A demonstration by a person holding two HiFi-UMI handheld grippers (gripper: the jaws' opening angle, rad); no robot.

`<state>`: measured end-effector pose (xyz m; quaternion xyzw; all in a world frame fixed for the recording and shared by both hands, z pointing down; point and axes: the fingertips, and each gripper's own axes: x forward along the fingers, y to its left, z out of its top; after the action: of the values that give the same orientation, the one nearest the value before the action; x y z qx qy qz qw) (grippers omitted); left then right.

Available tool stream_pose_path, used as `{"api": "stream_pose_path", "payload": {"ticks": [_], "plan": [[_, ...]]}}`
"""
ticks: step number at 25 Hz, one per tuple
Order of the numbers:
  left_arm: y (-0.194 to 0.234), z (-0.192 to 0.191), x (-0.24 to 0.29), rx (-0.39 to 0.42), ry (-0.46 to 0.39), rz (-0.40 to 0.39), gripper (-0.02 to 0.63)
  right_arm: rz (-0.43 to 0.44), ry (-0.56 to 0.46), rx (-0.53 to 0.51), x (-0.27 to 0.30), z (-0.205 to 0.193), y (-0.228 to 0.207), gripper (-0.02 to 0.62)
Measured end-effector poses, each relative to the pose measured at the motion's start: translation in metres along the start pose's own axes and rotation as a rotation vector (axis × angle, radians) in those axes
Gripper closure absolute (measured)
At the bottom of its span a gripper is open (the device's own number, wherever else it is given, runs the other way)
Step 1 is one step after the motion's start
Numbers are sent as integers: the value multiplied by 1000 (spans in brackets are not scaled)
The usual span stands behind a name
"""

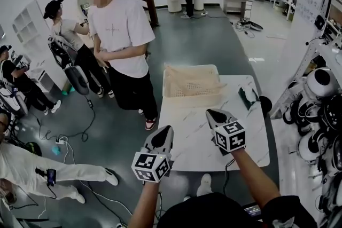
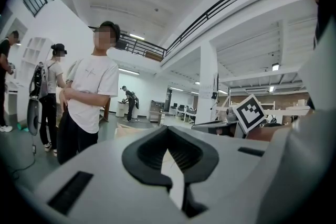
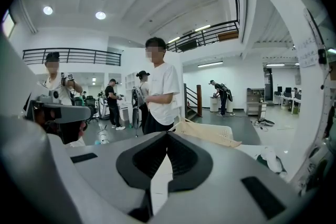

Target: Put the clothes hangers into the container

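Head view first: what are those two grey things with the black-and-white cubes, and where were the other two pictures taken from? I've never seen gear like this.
There is no robot here. A person holds a tool in each hand: the left gripper and the right gripper. Each ends in two jaws, and the patterned cube is part of the tool.

The head view comes from a camera on that person's head, looking steeply down. The other two pictures come from cameras riding on each gripper, looking along its jaws. In both, the jaws are together with nothing between them, so nothing is held.

In front stands a white table. A beige basket sits at its far end, and a dark green item lies near its right edge, too small to identify. A bystander in a white T-shirt stands beside the table.
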<state>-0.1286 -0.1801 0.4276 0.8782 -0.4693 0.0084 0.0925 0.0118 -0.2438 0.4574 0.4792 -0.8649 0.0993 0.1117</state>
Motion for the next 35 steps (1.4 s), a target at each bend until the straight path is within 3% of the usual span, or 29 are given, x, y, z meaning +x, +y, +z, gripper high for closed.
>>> {"api": "stream_pose_path", "payload": {"ticks": [17, 35], "plan": [[-7, 0, -66, -25, -58, -24, 601, 0, -41, -69, -45, -1, 65, 577], [-24, 5, -56, -12, -89, 2, 601, 66, -146, -103, -62, 24, 67, 577]]}}
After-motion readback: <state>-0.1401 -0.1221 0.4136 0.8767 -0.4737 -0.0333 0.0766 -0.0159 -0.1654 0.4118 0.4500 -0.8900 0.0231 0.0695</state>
